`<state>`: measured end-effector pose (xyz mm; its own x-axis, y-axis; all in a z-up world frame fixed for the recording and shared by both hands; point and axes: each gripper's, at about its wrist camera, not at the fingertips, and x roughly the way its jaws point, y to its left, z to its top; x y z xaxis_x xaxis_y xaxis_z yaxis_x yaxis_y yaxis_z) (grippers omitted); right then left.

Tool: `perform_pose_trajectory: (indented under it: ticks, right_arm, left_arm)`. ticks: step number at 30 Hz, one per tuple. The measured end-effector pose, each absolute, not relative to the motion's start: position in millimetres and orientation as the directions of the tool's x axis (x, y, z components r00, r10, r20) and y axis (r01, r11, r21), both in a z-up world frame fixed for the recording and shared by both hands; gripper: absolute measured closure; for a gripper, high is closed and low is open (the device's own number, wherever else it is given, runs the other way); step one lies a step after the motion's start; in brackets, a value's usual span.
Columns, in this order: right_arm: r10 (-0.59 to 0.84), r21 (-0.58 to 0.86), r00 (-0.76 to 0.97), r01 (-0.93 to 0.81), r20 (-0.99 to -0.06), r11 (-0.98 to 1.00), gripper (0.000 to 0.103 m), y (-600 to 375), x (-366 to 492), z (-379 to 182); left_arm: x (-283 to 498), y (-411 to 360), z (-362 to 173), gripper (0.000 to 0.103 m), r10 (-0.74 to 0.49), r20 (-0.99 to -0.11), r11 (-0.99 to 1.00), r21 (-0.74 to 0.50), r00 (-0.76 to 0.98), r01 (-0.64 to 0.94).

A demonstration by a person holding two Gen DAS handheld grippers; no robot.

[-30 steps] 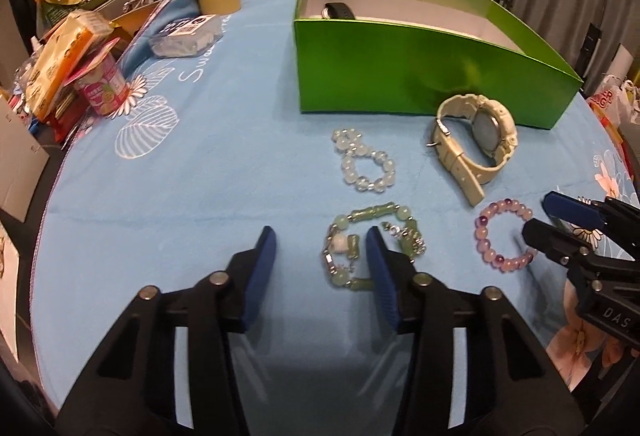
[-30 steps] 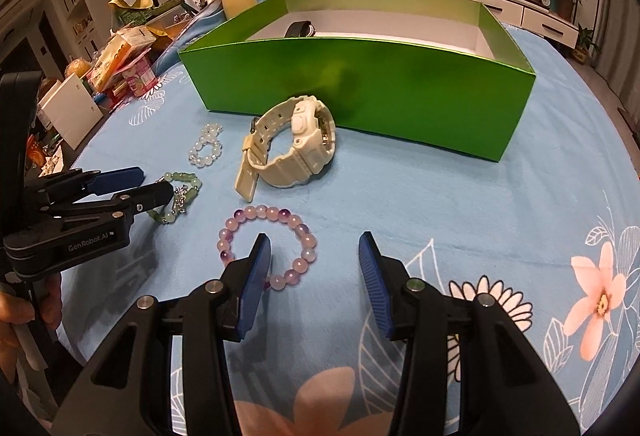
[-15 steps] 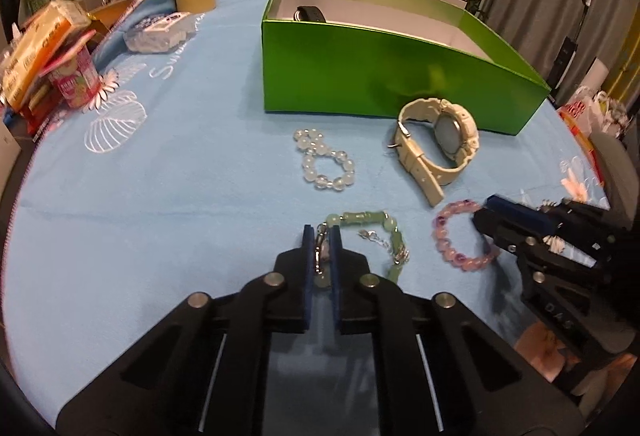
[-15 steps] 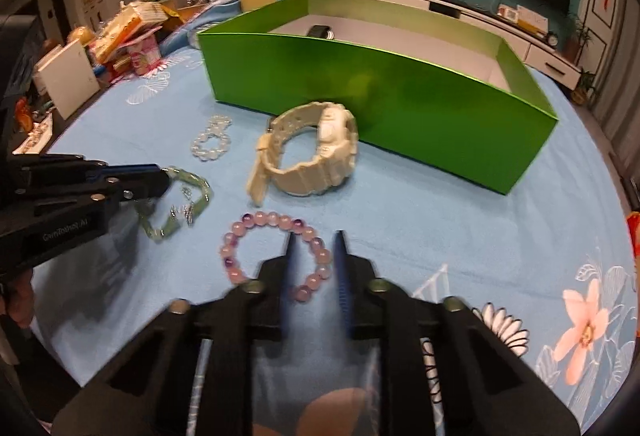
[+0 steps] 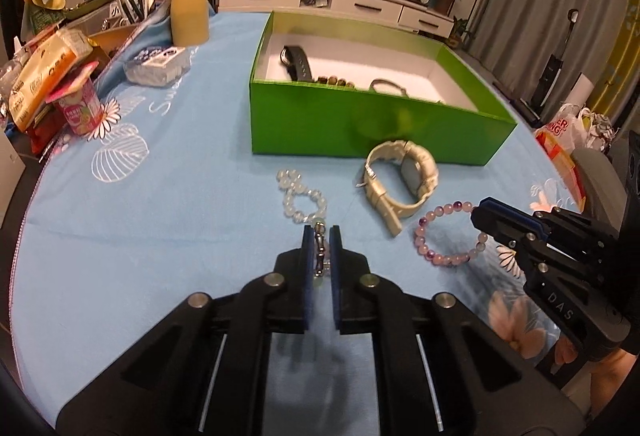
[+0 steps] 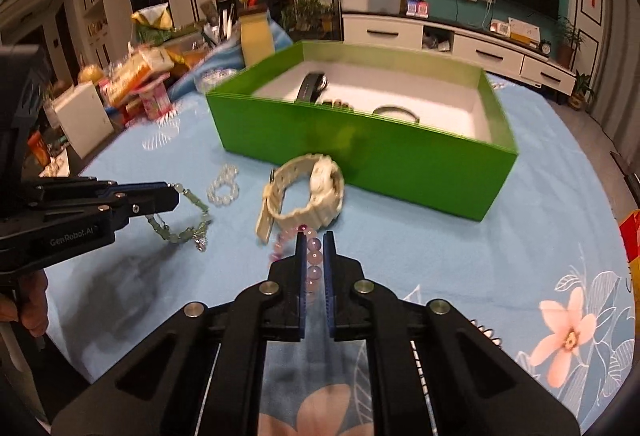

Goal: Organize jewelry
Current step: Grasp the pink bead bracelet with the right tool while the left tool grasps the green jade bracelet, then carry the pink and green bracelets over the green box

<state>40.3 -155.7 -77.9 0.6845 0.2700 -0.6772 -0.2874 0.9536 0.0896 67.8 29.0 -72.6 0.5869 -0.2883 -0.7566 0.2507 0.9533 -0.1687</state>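
My left gripper [image 5: 320,236] is shut on a green bead bracelet [image 6: 180,224] and holds it lifted above the cloth; the right wrist view shows it hanging from the left gripper [image 6: 170,194]. My right gripper [image 6: 312,242] is shut on a pink-purple bead bracelet [image 5: 448,232], also lifted. A cream watch [image 5: 404,180] and a clear bead bracelet [image 5: 300,196] lie on the blue cloth before the open green box [image 5: 360,124]. In the box lie a black watch [image 5: 298,62], dark beads and a thin bangle.
Snack packets and a pink cup [image 5: 78,108] crowd the table's left edge. A yellow jar [image 5: 188,12] and a small plastic box [image 5: 156,66] stand at the back left. A TV cabinet is behind the table.
Both grippers closed on their bracelets from open a second ago. Both have since risen, lifting the bracelets off the cloth, and the box interior has come into view.
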Motion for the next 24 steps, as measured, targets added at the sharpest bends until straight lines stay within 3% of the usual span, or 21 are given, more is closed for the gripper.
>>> perform_pose_trajectory:
  ticks: [24]
  right_arm:
    - [0.249,0.116,0.788,-0.223,-0.563,0.968,0.096,-193,23,-31]
  left_arm:
    - [61,33,-24,0.096,-0.319,-0.690,0.947,-0.197,0.650,0.255]
